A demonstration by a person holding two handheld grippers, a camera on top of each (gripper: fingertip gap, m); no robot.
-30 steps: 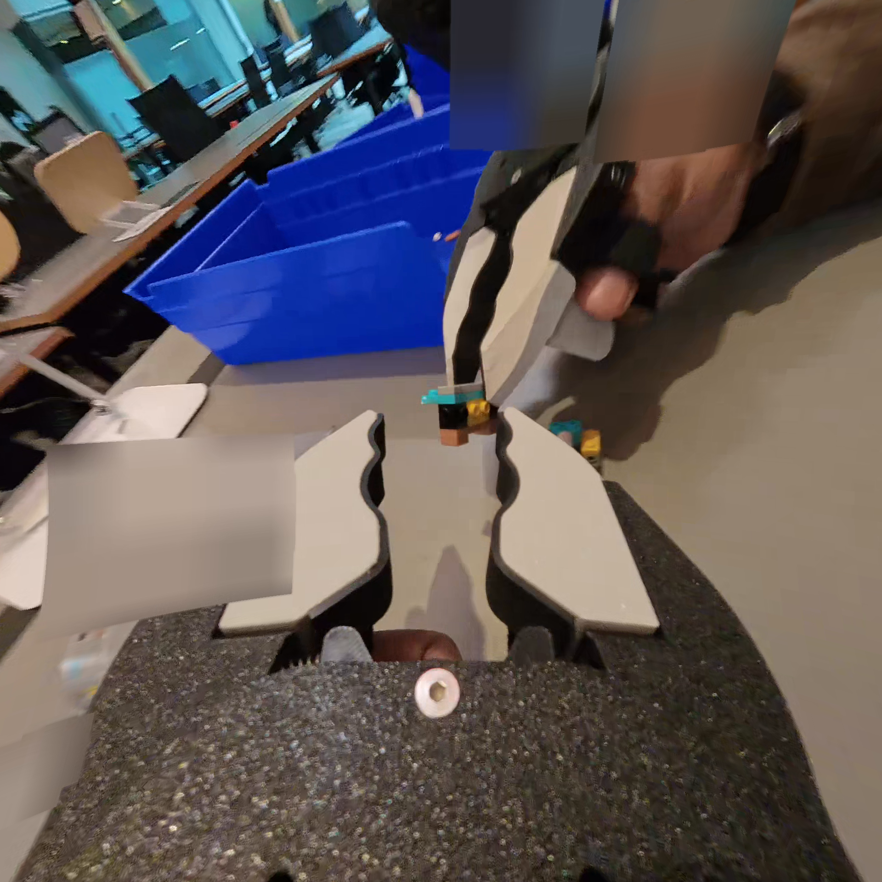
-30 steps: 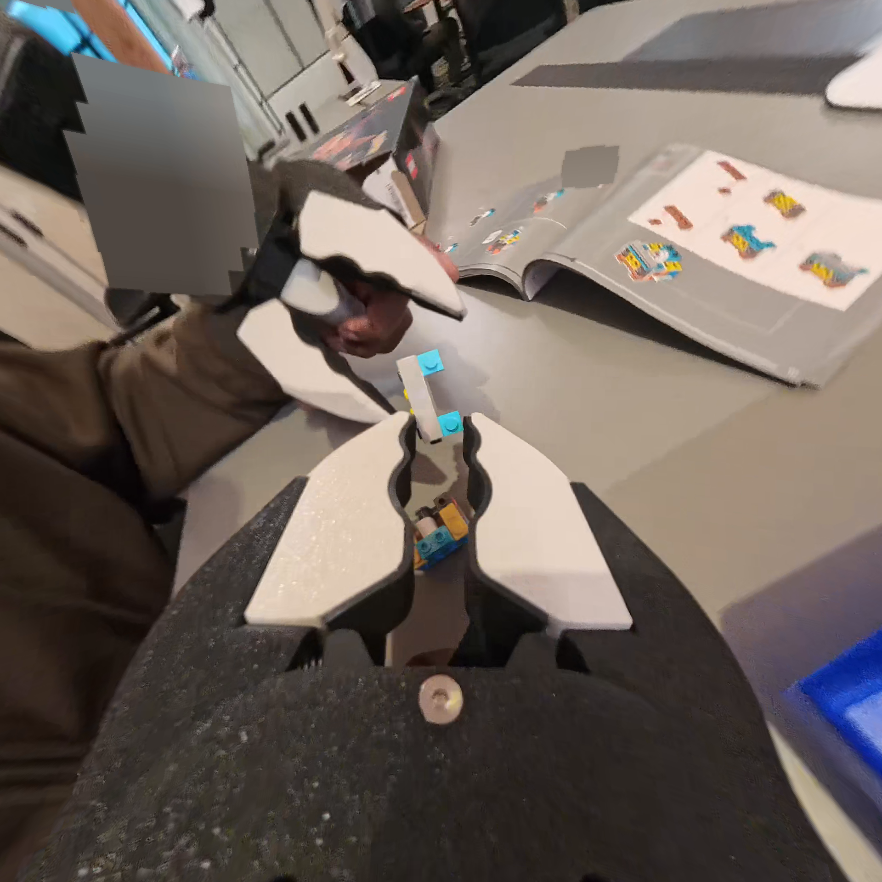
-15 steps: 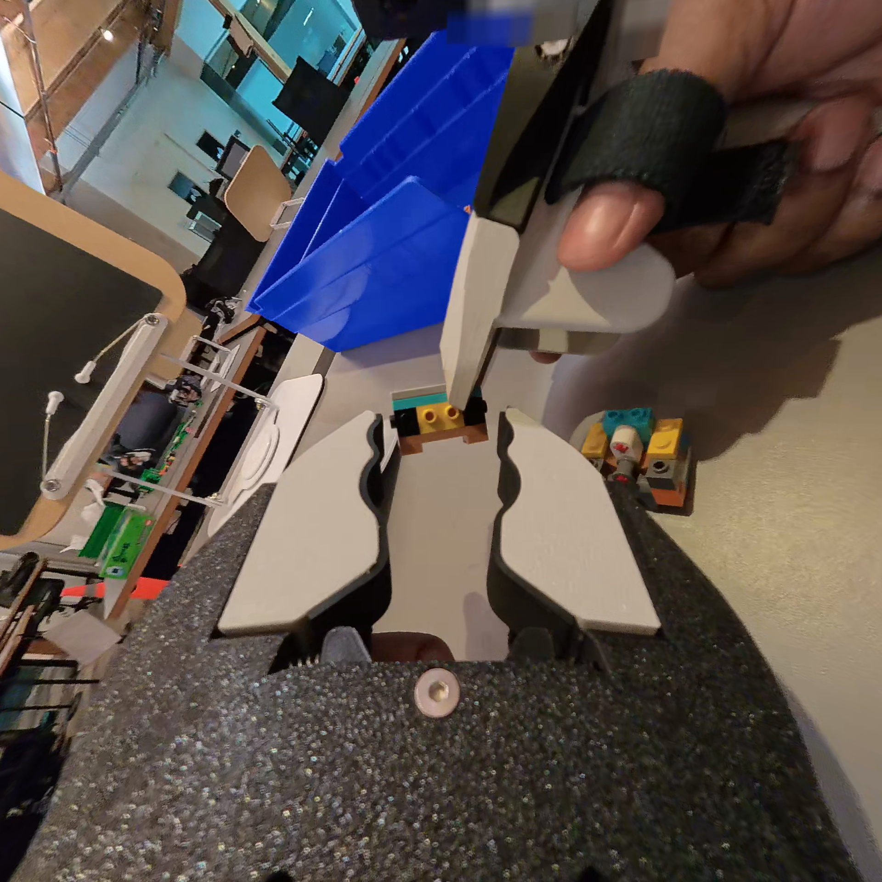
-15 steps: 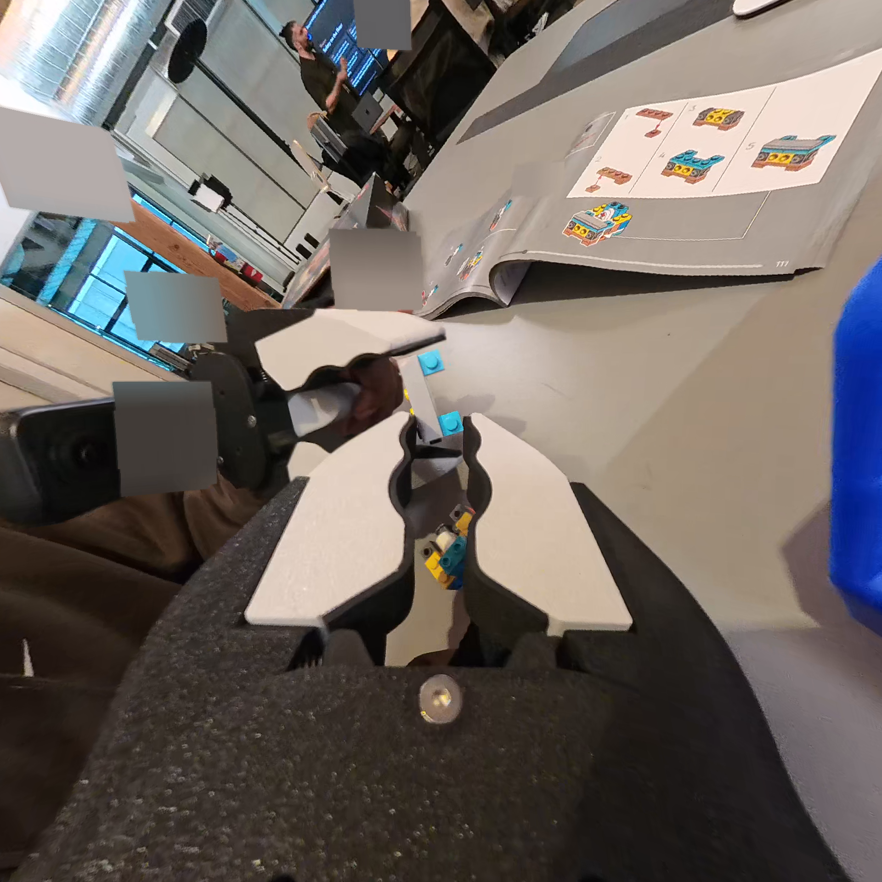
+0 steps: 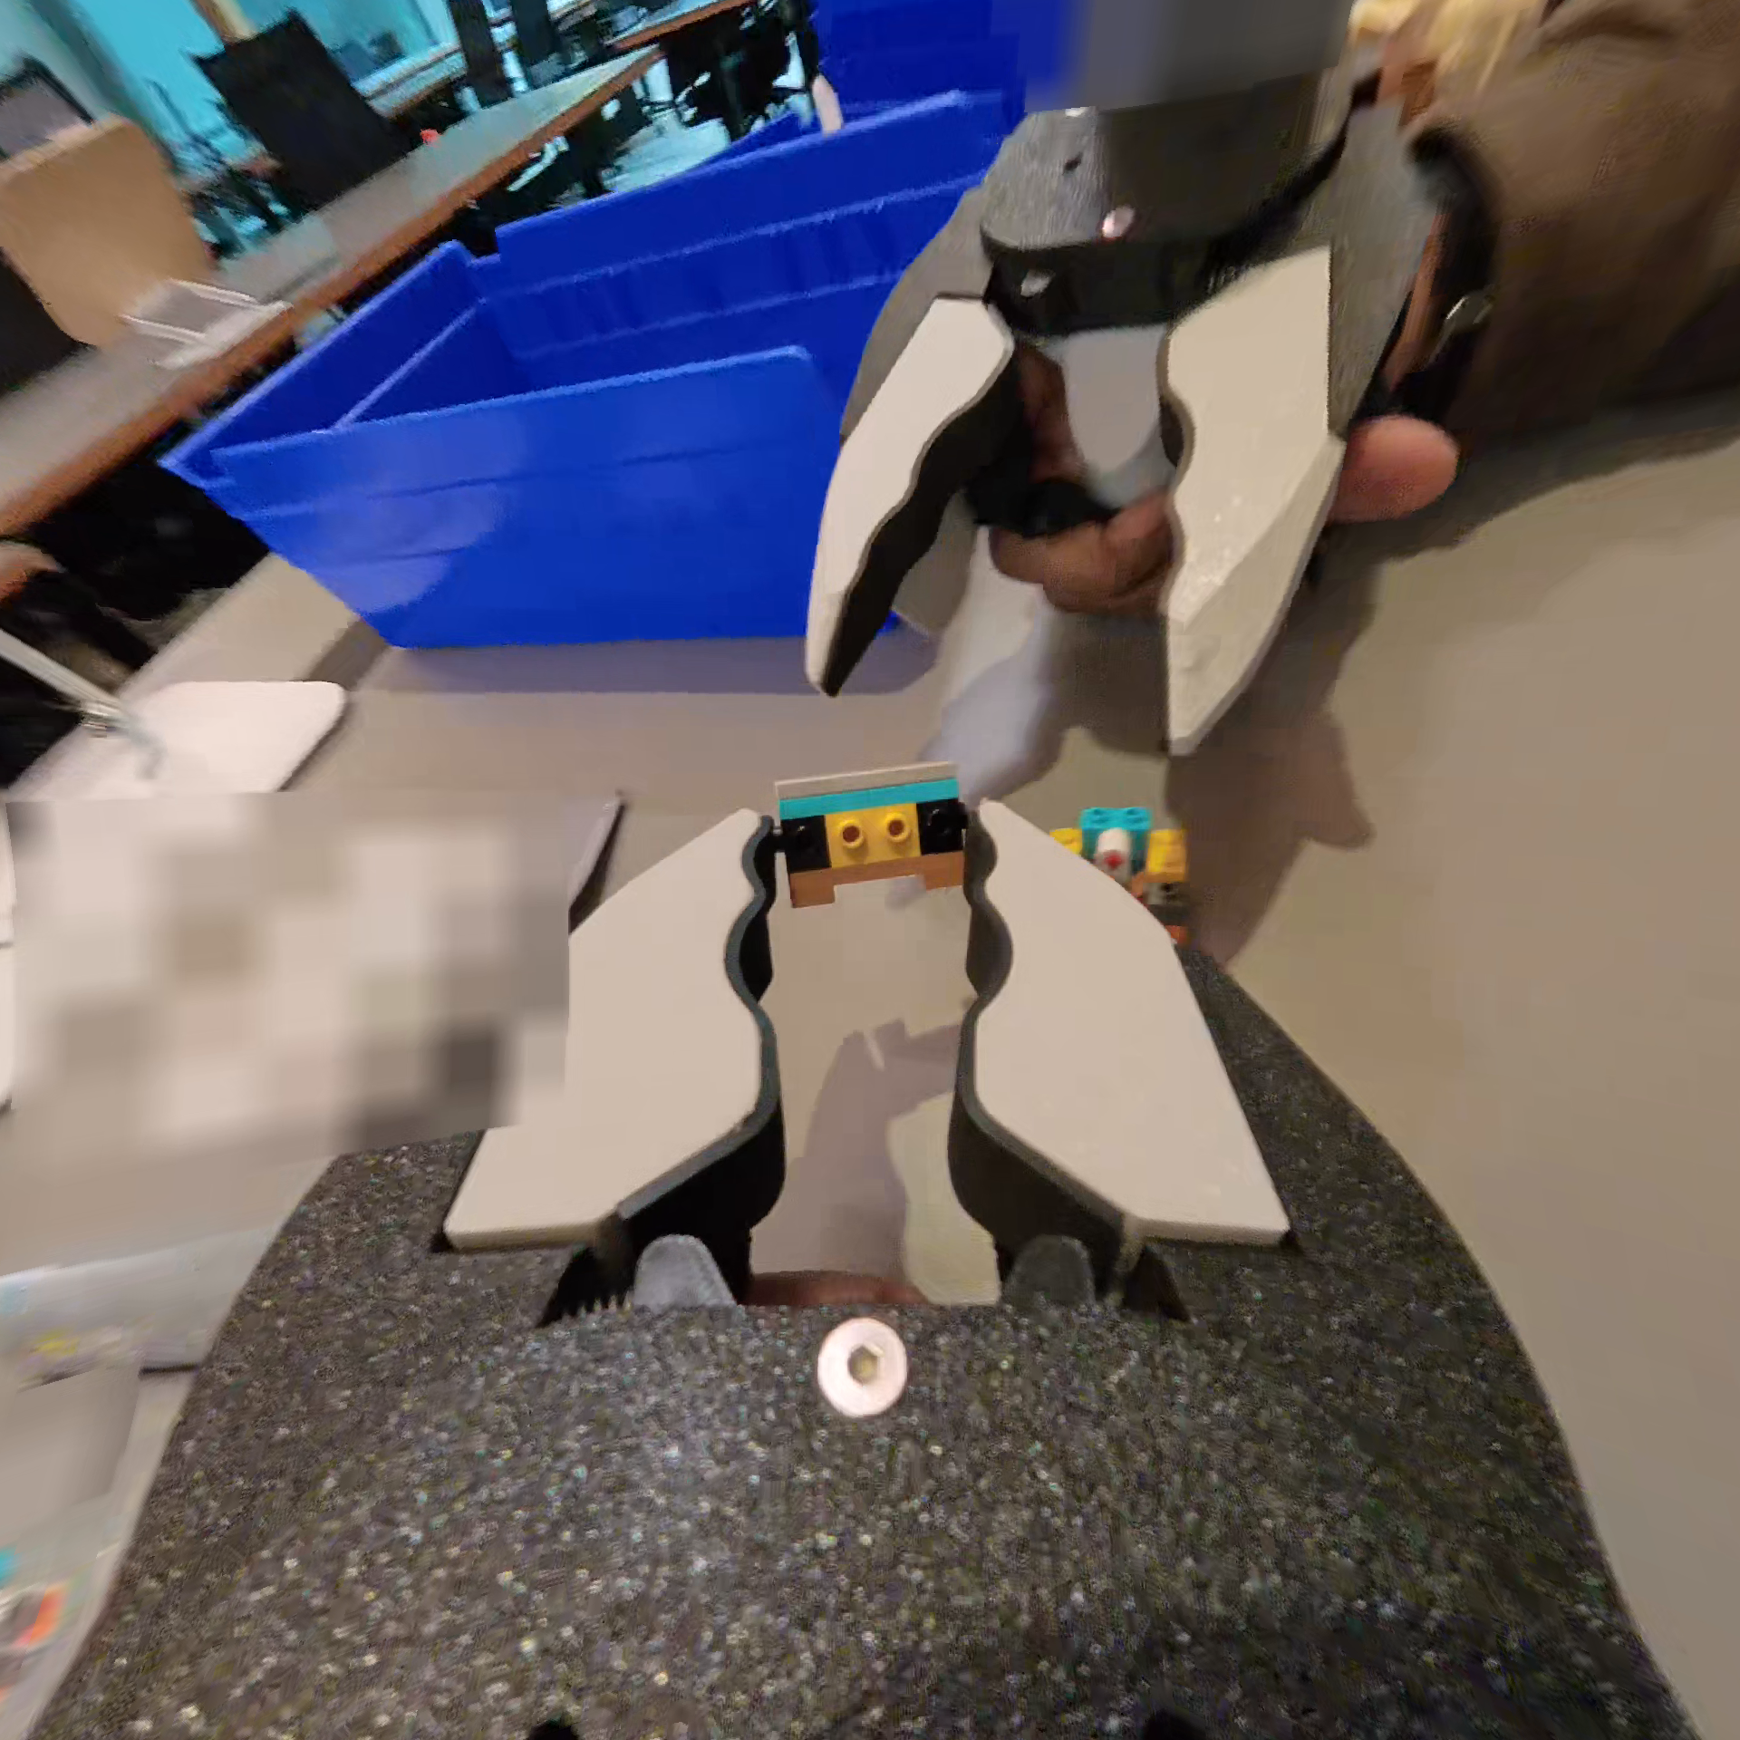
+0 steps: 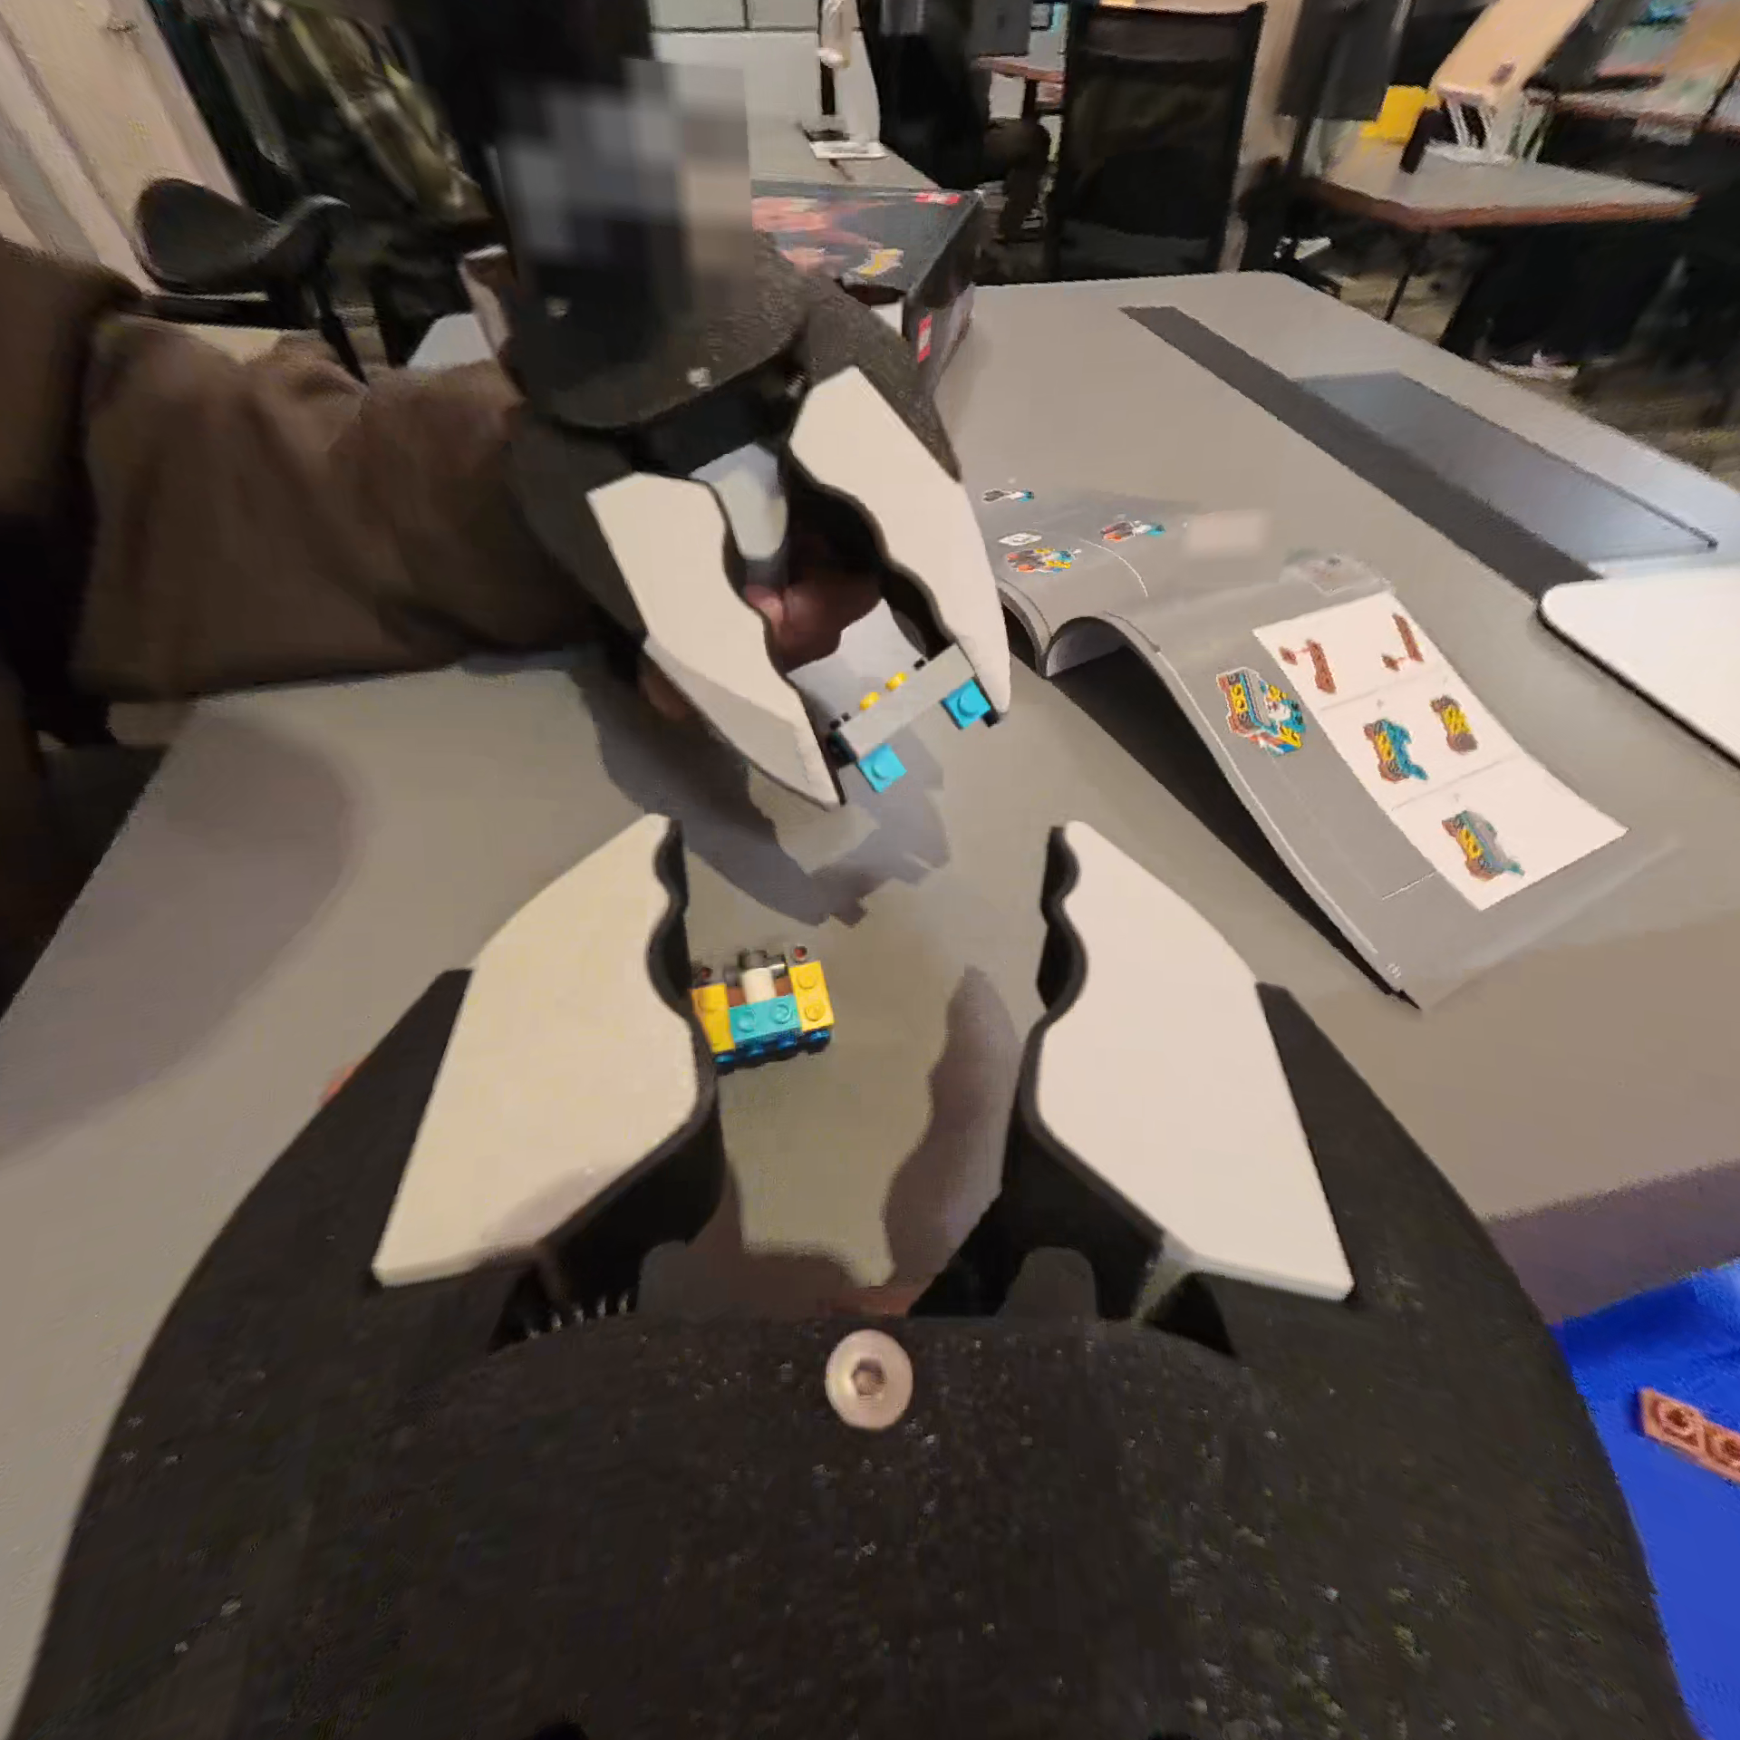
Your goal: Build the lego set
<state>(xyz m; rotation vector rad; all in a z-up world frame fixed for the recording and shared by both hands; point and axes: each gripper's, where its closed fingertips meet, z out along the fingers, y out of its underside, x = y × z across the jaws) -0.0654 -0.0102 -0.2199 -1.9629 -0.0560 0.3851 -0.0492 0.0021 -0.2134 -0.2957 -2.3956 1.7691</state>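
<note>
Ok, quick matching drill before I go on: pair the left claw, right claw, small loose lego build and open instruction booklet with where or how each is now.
Things:
1. left claw
2. right claw
3. loose lego build
4. instruction booklet

States:
A. lying open on the grey table
B. open, holding nothing
C. sitting on the table by the right claw's fingers
D. shut on the grey-topped lego piece

Pairs: 1-D, 2-B, 3-C, 4-A

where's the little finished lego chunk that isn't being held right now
The loose lego assembly sits on the grey table, in the right wrist view just inside the open right gripper near its left finger, below the left gripper holding the other piece.
</note>
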